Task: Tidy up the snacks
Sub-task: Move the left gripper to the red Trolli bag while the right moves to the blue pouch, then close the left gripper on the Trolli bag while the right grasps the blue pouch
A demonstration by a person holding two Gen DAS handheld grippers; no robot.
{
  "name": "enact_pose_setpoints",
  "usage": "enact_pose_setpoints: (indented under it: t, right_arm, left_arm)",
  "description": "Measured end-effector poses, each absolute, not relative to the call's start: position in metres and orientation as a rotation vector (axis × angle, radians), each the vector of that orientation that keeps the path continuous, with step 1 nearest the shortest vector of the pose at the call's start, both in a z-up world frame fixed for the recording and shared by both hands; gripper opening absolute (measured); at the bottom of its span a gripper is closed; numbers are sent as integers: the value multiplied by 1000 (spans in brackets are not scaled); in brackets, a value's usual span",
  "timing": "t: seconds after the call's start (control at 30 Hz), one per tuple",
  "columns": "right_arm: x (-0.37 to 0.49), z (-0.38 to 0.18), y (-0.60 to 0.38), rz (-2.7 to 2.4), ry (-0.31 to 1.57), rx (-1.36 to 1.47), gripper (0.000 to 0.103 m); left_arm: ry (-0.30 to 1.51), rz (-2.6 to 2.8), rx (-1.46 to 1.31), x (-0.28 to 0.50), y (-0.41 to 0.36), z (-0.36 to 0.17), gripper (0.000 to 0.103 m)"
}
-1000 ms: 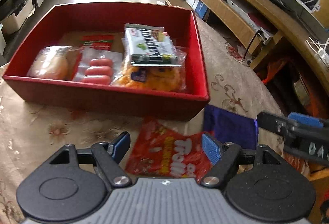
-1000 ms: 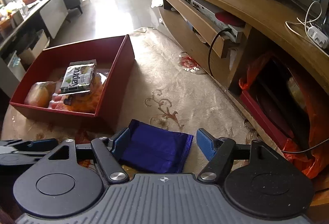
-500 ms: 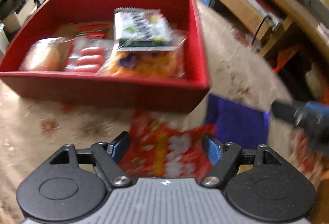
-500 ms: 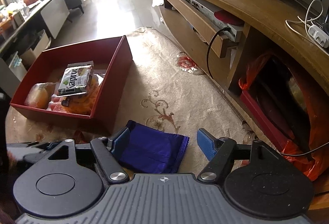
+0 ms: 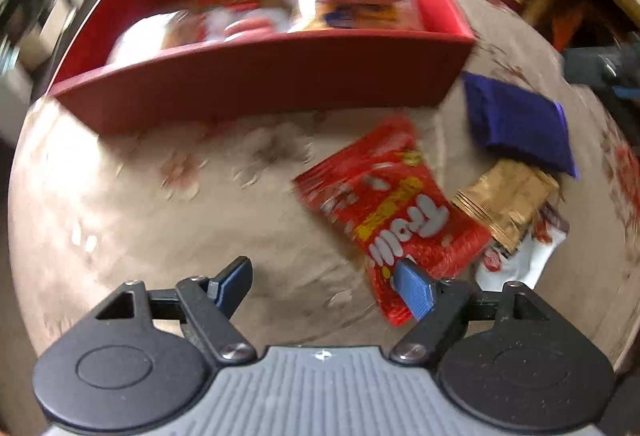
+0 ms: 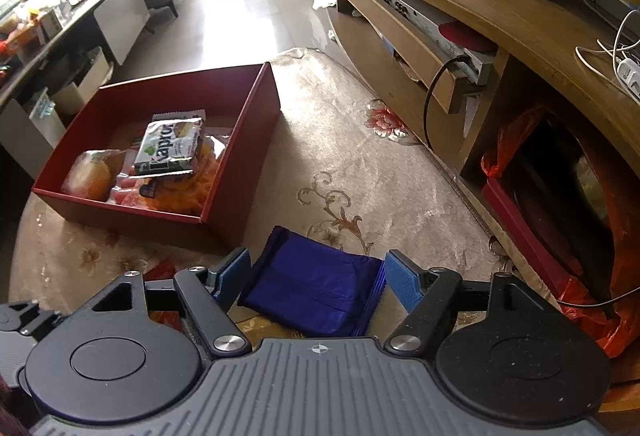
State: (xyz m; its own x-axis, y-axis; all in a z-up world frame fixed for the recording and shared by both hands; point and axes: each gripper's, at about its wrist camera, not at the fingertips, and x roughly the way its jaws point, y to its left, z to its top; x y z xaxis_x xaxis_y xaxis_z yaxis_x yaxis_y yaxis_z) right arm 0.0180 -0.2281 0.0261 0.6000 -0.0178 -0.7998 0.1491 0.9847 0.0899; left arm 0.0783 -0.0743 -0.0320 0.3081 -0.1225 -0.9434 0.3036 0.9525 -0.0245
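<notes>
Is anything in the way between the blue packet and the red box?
Nothing visible blocks it. The blue packet lies on the cloth between the open right gripper fingers, and only bare cloth separates it from the red box. It must clear the box's wall.

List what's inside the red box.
In the red box: a green-and-white snack packet lying on top of an orange snack bag, a wrapped bun and packaged sausages. Whatever lies beneath these is covered.
</notes>
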Motion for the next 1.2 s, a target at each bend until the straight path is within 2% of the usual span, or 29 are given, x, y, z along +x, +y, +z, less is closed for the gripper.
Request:
enact_pose_setpoints:
  t: [0.2,0.5,0.53,0.57,0.63,0.77,1.0,1.13,1.2]
  right_arm:
    - [16,31,-229,-95,907,168,80]
    - [14,33,-235,-96,901,177,80]
    - [13,34,-235,-97,900,177,80]
    - [13,34,-235,-95,899,176,80]
    - [13,33,-234,-90,903,170,80]
    - [14,30,-230,-81,920,151,80]
    - [22,14,-222,-41,985,82,80]
    - [33,2,-221,-9,1023,14,81]
    - [39,-3,-217,24,1039,-36,81]
  left_arm:
    - [1186,-242,-81,80,-79,-13,78]
    - [1198,-110,-185,94,-110,-39,77]
    - [1194,-114,-165,93,-110,-38,72]
    - [1192,-122,-139,92,-110,-37,63]
    - [1195,-152,-111,93,-101,-36,56]
    - [1201,-176,-29,92,-77,-33,53]
    - [1216,-229,-7,82,-54,-28,55]
    - [1200,-260,4,87,-61,-28,66]
    - [1210,-270,6,89,-63,-30,68]
